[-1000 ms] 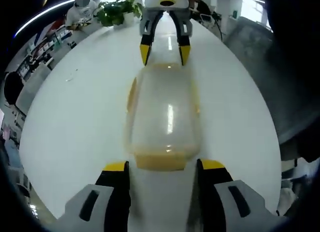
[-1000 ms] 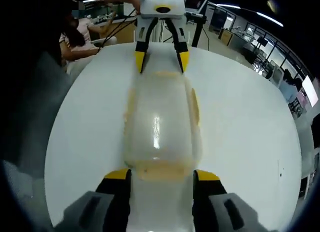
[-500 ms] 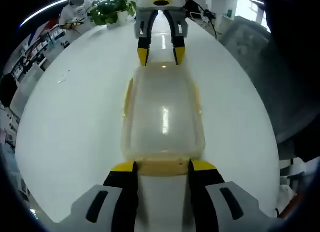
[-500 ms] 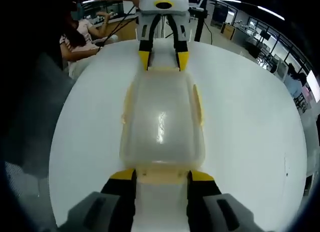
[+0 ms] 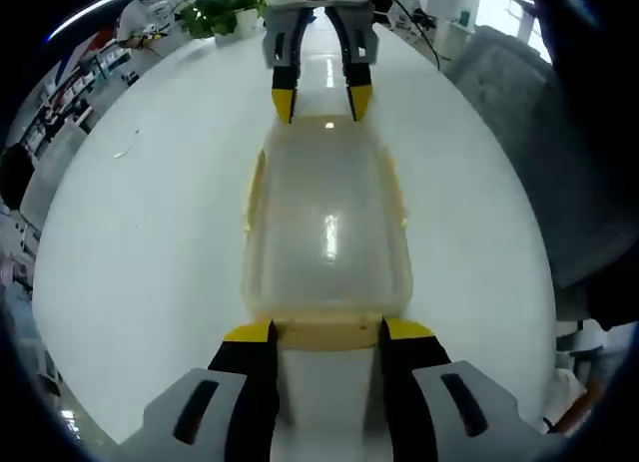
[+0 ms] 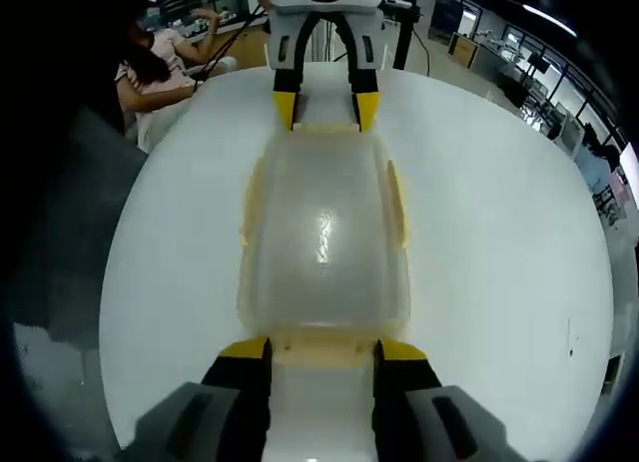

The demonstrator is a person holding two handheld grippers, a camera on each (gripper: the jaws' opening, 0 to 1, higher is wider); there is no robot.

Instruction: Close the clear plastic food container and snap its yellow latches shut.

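Note:
The clear plastic container (image 5: pixel 327 232) lies on the white table with its lid on, and yellow latches run along its sides. In the left gripper view, my left gripper (image 5: pixel 327 334) is open. Its yellow tips stand at either end of the near end latch (image 5: pixel 327 332). My right gripper (image 5: pixel 319 103) is at the container's far end, also open around that end. From the right gripper view the container (image 6: pixel 321 232) looks the same. There my right gripper (image 6: pixel 321 350) brackets its near end latch (image 6: pixel 321 352), and the left gripper (image 6: pixel 325 110) sits opposite.
The round white table (image 5: pixel 130 242) has bare room on both sides of the container. A potted green plant (image 5: pixel 215 8) stands at the far edge. A seated person (image 6: pixel 165 73) is beyond the table, and a grey chair (image 5: pixel 519 113) stands at the right.
Over the second both grippers closed in on the container's ends and their jaws narrowed to about the width of the end latches. Little has moved in the last half second.

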